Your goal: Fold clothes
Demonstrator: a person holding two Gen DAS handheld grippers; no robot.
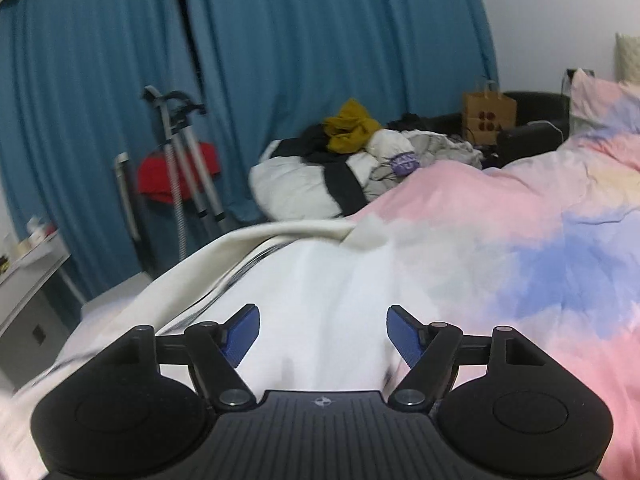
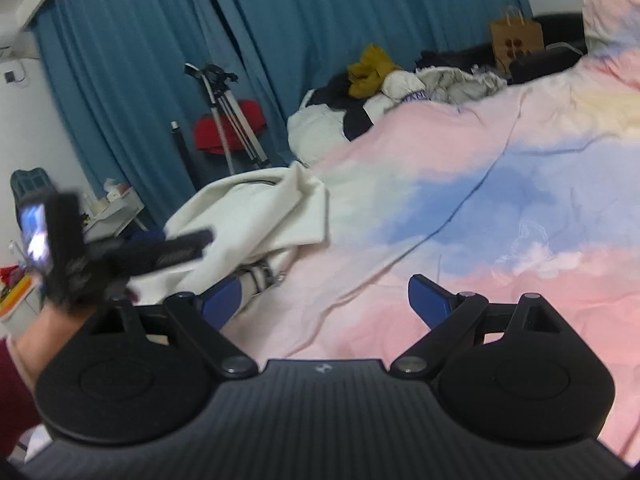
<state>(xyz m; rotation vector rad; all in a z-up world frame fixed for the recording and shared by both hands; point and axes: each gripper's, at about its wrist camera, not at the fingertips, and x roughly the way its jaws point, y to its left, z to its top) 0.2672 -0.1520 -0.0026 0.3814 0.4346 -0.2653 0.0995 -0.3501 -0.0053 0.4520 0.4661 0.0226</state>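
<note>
The left gripper (image 1: 323,334) is spread wide with nothing between its blue pads, and the white garment (image 1: 304,280) lies directly under and ahead of it on the pastel duvet (image 1: 520,240). The right gripper (image 2: 324,300) is likewise wide open and empty; from it the garment (image 2: 256,216) sits ahead and to its left, bunched, its near edge beside the left pad (image 2: 222,304).

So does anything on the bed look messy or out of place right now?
Yes. The white garment lies crumpled at the bed's edge, not yet folded, and a heap of clothes with a mustard piece on top sits at the far side.
</note>
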